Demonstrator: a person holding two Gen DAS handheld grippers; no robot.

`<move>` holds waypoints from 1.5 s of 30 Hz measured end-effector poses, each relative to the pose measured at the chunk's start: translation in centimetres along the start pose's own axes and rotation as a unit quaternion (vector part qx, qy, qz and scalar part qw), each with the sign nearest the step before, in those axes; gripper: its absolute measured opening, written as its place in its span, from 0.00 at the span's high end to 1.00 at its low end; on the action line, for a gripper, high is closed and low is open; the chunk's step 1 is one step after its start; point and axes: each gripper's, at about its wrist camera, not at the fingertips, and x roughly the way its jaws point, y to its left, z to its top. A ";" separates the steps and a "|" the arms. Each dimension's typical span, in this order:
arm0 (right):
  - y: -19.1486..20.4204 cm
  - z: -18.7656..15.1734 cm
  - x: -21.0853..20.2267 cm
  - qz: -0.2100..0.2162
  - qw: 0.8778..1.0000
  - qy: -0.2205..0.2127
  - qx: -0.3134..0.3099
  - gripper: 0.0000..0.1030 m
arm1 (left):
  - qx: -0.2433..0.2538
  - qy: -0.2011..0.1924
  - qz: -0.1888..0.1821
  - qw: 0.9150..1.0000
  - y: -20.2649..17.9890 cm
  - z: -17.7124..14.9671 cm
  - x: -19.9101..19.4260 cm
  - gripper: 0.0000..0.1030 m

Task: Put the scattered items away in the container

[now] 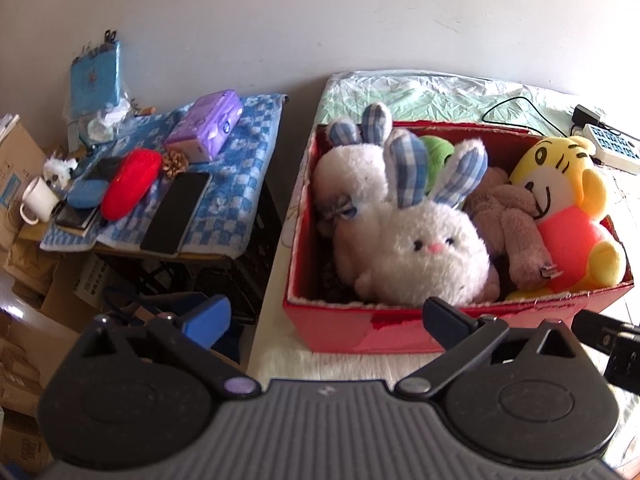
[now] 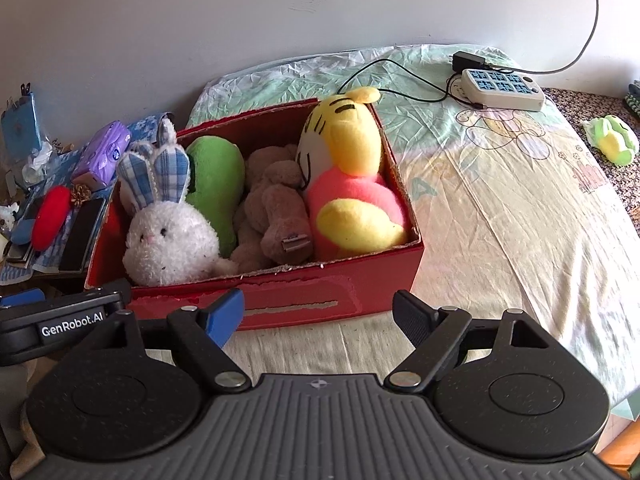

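While the bed [image 2: 500, 208] with its pale printed sheet carries everything you work with, the red cardboard box [image 2: 300, 300] sits toward its left edge, close to the wall end, and it is already packed. Inside lie a yellow and pink plush tiger [image 2: 352, 184], a white fluffy rabbit with blue checked ears [image 2: 168, 236], a green plush toy [image 2: 216, 184] and a brown plush bear [image 2: 276, 208].

What your coming move turns on is the small green and yellow plush toy [image 2: 612, 144]. It lies alone near the right edge of the bed, well apart from the box and far off to the right of both tools. Its long axis runs roughly along the wall end of the bed, from left to right in the right wrist view. I judge your right hand the nearer one, since this toy shows only in that view.

Your right gripper [image 2: 320, 316] hangs just in front of the near wall of the box, fingers spread wide, holding and touching nothing. Your left gripper [image 1: 326, 316] sits at the near left corner of the box, fingers [image 1: 208, 316] released as wide as they go, also empty.

A white power strip [image 2: 504, 88] lies at the wall end of the bed; it looks like no part of the tidying.
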 end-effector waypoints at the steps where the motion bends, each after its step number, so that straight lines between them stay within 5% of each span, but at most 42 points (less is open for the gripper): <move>1: -0.2 0.3 0.0 -0.001 1.000 -0.003 0.002 0.19 | -0.001 -0.002 -0.002 1.000 -0.2 0.4 -0.1 0.01; 6: -1.7 1.5 0.2 0.000 1.000 0.000 0.031 0.19 | -0.001 -0.017 -0.002 1.000 -1.4 1.7 -0.3 0.01; 10: -2.8 2.0 0.1 0.017 0.999 0.003 0.051 0.21 | -0.001 0.002 -0.036 0.999 -2.2 2.3 0.3 0.01; 18: -4.2 2.0 -0.5 -0.020 0.999 -0.019 0.044 0.21 | 0.009 0.052 -0.098 0.994 -4.9 0.8 1.4 0.03; 26: -8.2 1.3 -0.3 -0.071 0.994 -0.023 0.081 0.20 | 0.077 0.053 -0.148 0.985 -10.0 -1.1 0.7 0.08; 45: -12.0 2.9 1.4 -0.082 0.996 -0.009 0.036 0.20 | 0.060 0.034 -0.064 0.996 -14.9 0.4 0.4 0.02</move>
